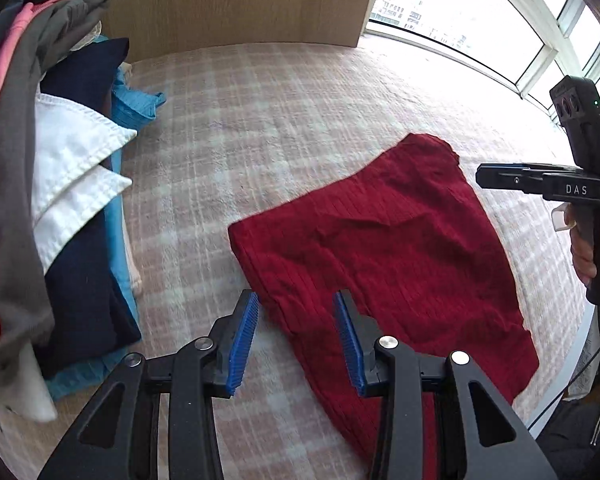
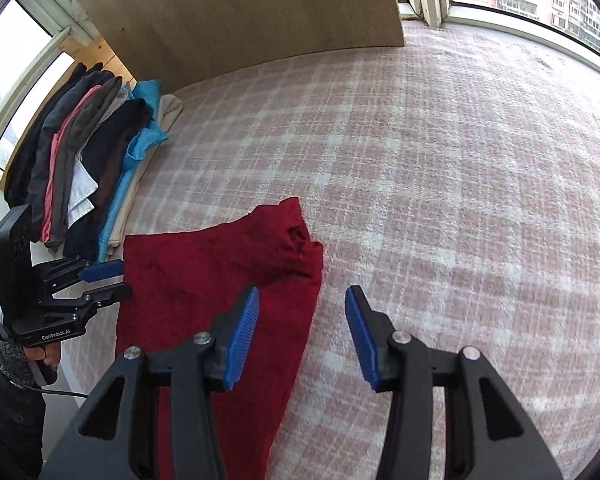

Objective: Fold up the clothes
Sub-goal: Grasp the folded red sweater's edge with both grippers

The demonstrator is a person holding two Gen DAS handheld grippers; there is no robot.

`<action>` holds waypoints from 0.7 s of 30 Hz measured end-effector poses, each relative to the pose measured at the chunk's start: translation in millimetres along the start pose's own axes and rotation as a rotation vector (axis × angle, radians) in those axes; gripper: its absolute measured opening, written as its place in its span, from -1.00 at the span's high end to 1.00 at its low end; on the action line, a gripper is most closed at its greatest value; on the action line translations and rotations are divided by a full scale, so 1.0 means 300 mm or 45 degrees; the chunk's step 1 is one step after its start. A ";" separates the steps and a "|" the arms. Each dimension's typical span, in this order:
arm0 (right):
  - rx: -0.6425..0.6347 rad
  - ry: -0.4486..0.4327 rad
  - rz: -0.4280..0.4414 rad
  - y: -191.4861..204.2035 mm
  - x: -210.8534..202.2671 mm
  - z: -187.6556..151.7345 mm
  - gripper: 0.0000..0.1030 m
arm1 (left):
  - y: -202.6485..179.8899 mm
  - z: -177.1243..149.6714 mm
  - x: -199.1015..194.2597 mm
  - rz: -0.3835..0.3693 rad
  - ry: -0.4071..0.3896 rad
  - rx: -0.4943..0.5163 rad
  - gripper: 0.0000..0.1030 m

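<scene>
A dark red ribbed garment [image 1: 384,264] lay flattened on the pink-and-white plaid blanket [image 1: 268,120] of the bed, towards the near edge, one narrow end rumpled into a small fold, seen in the right wrist view [image 2: 300,248]. Left gripper [image 1: 296,320] hung above the near left corner of the garment, blue pads [image 1: 242,344] parted with nothing between them; jaws released, one pad over bare blanket, the other over red cloth. Right gripper [image 2: 304,316] hung over the garment's right side edge, its jaws likewise released and empty, left pad above the red cloth, right pad above the blanket [image 2: 460,160]. From the left wrist view the right gripper [image 1: 484,178] showed side-on past the garment's far right corner, a hand [image 1: 584,248] around its handle. From the right wrist view the left gripper [image 2: 116,280] showed at the garment's left edge, jaws apart. A stack of folded clothes [image 1: 72,208] sat along the left edge of the bed, well apart from the red piece: dark grey, pink, navy, white and light blue layers, also seen in the right wrist view [image 2: 88,168]. Behind the bed stood a pale wooden panel [image 1: 236,0], and windows [image 1: 480,20] ran along the far right side
</scene>
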State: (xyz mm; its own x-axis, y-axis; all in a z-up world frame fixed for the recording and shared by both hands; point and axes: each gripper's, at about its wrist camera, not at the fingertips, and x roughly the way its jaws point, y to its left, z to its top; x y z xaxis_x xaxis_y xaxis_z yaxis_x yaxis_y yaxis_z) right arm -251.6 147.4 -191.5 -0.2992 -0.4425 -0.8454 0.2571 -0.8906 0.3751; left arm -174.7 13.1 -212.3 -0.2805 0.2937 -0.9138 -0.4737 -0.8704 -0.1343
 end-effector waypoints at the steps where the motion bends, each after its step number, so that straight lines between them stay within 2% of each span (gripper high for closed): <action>1: 0.000 0.007 0.014 -0.006 0.015 0.011 0.14 | 0.011 0.018 0.018 0.005 0.011 -0.006 0.25; 5: -0.043 0.030 0.039 -0.005 0.063 0.051 0.13 | 0.026 0.065 0.071 -0.008 0.033 0.000 0.25; 8: -0.106 0.039 0.044 0.011 0.090 0.078 0.13 | 0.029 0.095 0.083 -0.016 0.017 0.010 0.10; 12: -0.192 0.056 0.053 0.044 0.112 0.096 0.13 | 0.015 0.116 0.096 -0.008 0.005 0.044 0.06; 14: -0.238 0.060 0.051 0.061 0.119 0.096 0.15 | 0.004 0.116 0.100 -0.002 -0.001 0.070 0.10; 15: -0.262 0.063 0.051 0.070 0.122 0.096 0.29 | -0.003 0.114 0.100 0.002 -0.003 0.091 0.12; 16: -0.283 0.076 0.055 0.077 0.126 0.094 0.59 | -0.011 0.112 0.101 0.006 -0.005 0.112 0.22; 19: -0.305 0.089 0.068 0.082 0.130 0.094 0.66 | -0.026 0.107 0.102 0.016 -0.003 0.157 0.37; 21: -0.296 0.084 0.089 0.074 0.120 0.096 0.72 | -0.023 0.108 0.101 -0.010 -0.005 0.147 0.62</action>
State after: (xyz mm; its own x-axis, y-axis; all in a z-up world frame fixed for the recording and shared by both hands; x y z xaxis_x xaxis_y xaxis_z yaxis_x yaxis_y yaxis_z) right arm -283.1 108.6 -202.6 -0.2147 -0.4873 -0.8464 0.4820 -0.8066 0.3421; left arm -207.0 40.8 -226.5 -0.2798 0.3020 -0.9113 -0.5691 -0.8167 -0.0959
